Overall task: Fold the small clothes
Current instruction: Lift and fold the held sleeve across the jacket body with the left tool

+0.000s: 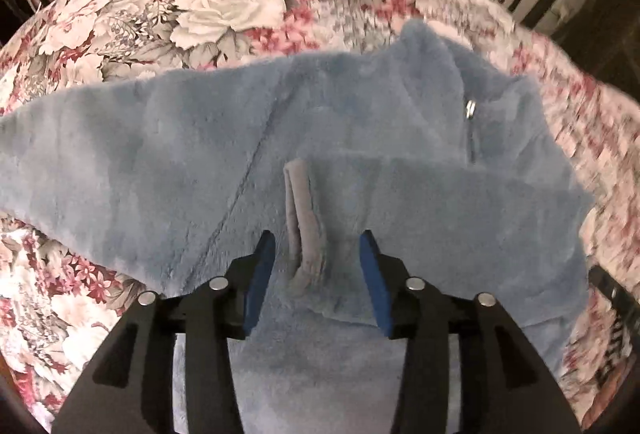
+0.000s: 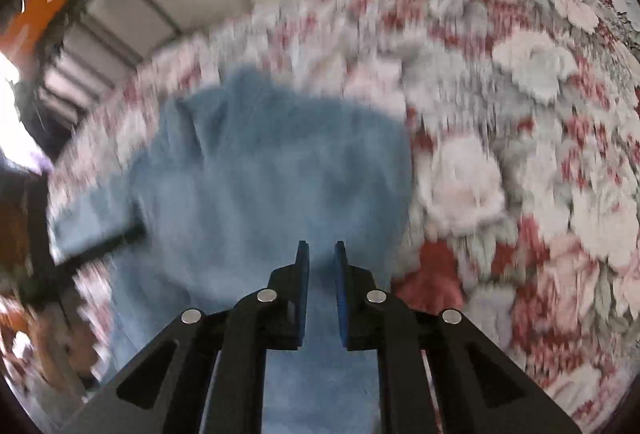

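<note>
Blue fleece jacket (image 1: 360, 138) lies spread on the floral tablecloth (image 1: 168, 6); no readable label or writing. Only the left wrist view shows the zipper pull (image 1: 471, 109) and grey cuff (image 1: 302, 218). Left gripper (image 1: 318, 254) is parted, cuff between pads, untouched. Right gripper (image 2: 321, 254) is nearly closed over fleece, view blurred.

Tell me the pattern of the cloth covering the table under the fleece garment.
Floral: white and pink roses with red blossoms and grey leaves on the tablecloth, clearest in the left wrist view.

Left gripper (image 1: 318, 246) fingers apart, right gripper (image 2: 322, 254) fingers nearly together.
</note>
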The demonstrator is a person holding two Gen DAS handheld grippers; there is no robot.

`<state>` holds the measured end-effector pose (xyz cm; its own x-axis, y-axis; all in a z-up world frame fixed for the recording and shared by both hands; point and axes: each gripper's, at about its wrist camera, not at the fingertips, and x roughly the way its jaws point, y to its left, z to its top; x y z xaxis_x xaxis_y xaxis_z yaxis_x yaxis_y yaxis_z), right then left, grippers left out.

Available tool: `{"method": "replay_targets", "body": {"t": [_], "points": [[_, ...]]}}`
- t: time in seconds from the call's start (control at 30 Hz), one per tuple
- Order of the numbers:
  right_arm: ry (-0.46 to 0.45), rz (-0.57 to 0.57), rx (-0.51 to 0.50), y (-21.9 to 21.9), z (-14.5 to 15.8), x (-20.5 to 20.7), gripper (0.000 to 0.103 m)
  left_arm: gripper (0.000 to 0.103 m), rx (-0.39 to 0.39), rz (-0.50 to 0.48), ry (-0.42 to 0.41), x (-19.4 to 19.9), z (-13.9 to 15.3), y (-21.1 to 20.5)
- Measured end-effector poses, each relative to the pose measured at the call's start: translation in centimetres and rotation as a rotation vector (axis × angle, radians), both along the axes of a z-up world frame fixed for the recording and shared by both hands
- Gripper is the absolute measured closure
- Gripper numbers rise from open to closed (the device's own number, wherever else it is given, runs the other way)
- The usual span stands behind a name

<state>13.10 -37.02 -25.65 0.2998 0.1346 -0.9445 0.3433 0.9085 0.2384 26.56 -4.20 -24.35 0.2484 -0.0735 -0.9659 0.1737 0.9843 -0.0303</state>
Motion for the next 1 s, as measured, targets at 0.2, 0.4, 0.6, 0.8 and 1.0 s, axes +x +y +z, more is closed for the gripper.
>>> {"method": "replay_targets", "body": {"t": [0.2, 0.4, 0.6, 0.8, 1.0], "points": [[0.130, 0.034, 0.026, -0.2, -2.8, -0.9, 0.097, 0.051, 0.139, -0.022, 0.019, -0.3, -1.8, -2.6], [-0.067, -0.030, 0.025, -1.2, 1.3, 0.9, 0.093, 0.049, -0.015, 0.029, -0.069, -0.6, 2.5, -1.0], [-0.025, -0.151, -0.010, -2.9, -2.9, 3.6, 0.092, 0.042, 0.060, -0.031, 0.019, -0.6, -0.4, -1.7], [-0.042, -0.156, -0.014, -3.2, -2.2, 3.8, 0.090, 0.037, 0.052, -0.033, 0.028, -0.6, -0.1, -1.3], [-0.030, -0.056, 0.038, 0.8, -1.0, 2.7, 0.080, 0.034, -0.047, 0.059, 0.060, 0.1, 1.0, 1.9]]}}
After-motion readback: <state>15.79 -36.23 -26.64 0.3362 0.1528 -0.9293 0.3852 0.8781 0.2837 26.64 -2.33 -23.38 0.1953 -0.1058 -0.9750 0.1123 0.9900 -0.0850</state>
